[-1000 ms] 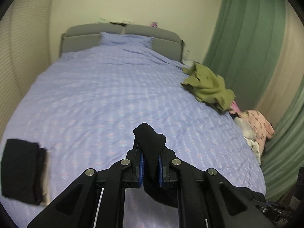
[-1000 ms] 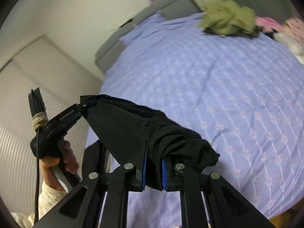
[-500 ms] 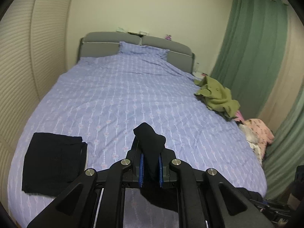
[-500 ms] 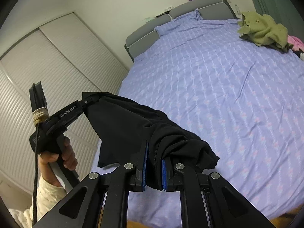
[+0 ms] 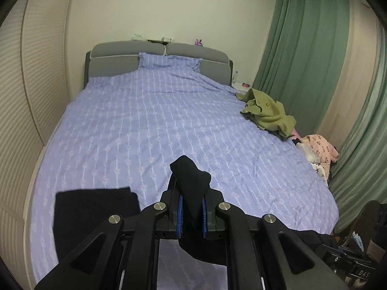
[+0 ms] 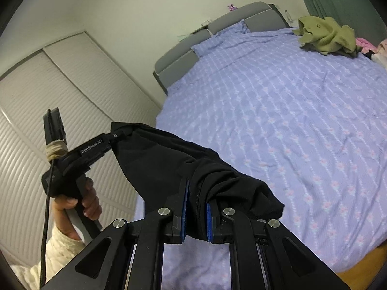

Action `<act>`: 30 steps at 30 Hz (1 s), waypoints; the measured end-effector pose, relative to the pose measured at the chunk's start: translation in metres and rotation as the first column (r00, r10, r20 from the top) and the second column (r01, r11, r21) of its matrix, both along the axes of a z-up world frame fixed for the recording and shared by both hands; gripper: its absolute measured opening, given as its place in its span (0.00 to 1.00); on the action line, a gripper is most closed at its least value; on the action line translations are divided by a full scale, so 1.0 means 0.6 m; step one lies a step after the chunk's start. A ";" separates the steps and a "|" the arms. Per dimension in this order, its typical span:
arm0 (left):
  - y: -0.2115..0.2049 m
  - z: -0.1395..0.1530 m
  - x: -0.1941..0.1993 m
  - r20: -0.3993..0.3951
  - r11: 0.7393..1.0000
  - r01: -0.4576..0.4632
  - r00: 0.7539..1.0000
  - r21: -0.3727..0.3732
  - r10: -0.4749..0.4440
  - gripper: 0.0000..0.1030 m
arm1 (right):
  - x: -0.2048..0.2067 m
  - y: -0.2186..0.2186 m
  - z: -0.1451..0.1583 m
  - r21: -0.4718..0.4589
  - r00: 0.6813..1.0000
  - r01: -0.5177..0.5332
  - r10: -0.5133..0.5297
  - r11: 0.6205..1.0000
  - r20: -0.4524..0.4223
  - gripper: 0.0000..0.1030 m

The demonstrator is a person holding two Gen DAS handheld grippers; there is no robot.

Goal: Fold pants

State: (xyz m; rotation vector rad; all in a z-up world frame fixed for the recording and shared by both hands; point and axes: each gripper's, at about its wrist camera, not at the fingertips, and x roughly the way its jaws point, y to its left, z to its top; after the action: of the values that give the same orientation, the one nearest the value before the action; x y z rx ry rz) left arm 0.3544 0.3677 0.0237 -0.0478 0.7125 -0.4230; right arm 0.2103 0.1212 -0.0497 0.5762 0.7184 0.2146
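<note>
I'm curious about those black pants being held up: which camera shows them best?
The right wrist view: the black pants stretch between the left gripper and right gripper. The left wrist view shows only a pinched bunch.

The left hand-held gripper (image 5: 191, 211) points forward and level, its blue-padded jaws clamped close together on a bunch of black pants (image 5: 191, 181). The right hand-held gripper (image 6: 196, 213) is likewise clamped on the pants, tilted up and toward the left one. The left hand (image 6: 75, 199), in a cream sleeve, wraps the left gripper's handle, raised off to the left side.
</note>
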 end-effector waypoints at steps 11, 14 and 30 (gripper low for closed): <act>0.119 0.054 0.133 0.042 0.985 0.175 0.984 0.003 -0.175 0.12 | 0.069 0.170 0.039 0.003 0.988 0.145 -0.145 0.989 0.059 0.12; 0.138 0.062 0.181 0.040 0.966 0.257 0.965 0.016 -0.258 0.12 | 0.086 0.218 0.044 0.016 0.970 0.233 -0.234 0.972 0.072 0.12; 0.244 -0.070 0.344 -0.092 0.914 0.406 0.910 0.008 -0.403 0.13 | 0.184 0.431 -0.024 -0.073 0.897 0.442 -0.442 0.894 0.013 0.12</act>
State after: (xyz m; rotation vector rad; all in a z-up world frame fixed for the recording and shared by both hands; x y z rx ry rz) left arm 0.5606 0.5143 -0.0185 0.1101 0.8173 -0.8138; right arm 0.3208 0.3796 -0.0643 0.6542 0.5781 -0.2380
